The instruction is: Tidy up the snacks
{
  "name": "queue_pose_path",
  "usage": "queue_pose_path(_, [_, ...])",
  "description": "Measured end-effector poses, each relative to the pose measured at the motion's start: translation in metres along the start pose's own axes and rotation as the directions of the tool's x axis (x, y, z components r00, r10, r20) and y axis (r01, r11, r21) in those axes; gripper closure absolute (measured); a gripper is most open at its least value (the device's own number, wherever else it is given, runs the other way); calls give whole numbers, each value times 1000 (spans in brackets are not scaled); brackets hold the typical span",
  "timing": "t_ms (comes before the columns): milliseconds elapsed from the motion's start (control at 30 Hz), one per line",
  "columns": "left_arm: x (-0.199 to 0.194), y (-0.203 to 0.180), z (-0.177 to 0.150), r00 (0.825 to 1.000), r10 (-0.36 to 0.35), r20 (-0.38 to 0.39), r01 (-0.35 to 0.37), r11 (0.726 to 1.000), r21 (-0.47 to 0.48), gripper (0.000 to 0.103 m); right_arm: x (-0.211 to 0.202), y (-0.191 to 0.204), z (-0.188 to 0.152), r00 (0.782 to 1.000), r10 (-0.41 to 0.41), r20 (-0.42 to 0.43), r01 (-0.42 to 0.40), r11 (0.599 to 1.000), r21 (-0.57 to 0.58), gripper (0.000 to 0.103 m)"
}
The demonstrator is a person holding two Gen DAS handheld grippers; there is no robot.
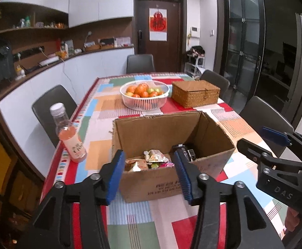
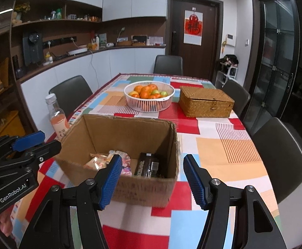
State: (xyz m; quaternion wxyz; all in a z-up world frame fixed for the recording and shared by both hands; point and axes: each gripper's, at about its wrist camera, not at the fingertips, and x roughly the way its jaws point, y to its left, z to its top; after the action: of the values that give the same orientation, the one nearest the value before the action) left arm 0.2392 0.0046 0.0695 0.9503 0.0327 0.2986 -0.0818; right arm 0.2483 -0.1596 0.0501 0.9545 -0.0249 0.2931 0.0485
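Observation:
An open cardboard box (image 1: 165, 183) stands near the table's front edge; it also shows in the right wrist view (image 2: 142, 193). Inside lie several snack packets (image 1: 154, 159) and a dark packet (image 1: 189, 152), seen too in the right wrist view (image 2: 101, 160) (image 2: 148, 165). My left gripper (image 1: 148, 164) is open and empty, just in front of the box. My right gripper (image 2: 153, 171) is open and empty, over the box's right front corner. Each gripper shows in the other's view (image 1: 279, 151) (image 2: 26, 145).
A white basket of oranges and apples (image 1: 144, 95) (image 2: 148, 98) and a closed wicker box (image 1: 195, 93) (image 2: 206, 102) stand behind. A pink drink bottle (image 1: 69, 133) (image 2: 56, 118) stands at the left edge. Chairs surround the patterned tablecloth (image 1: 134, 228).

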Motion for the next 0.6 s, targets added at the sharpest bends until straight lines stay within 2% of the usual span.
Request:
queue_pose_path(100, [-21,-5,-10,1000,9,24,-9,1000,5,42,-23,-1,-13,999,-5,32,5,1000,12,32])
queue_pose_path(267, [-51,-11,-28,998,9,54,-10,1000,15,27,-56,0,-33,998,-11,59,10,1000,18,32])
queue_pose_path(467, [-85,-18,-48,994,42,98,-44,999,10,11,-94,2,-56,993,-33,110,32,999,12,25])
queue_pose_path(600, [-107,-24,-62,988,71,139,-75,997,26,8,-111,3,-69,991,-34,130,32,999,11,22])
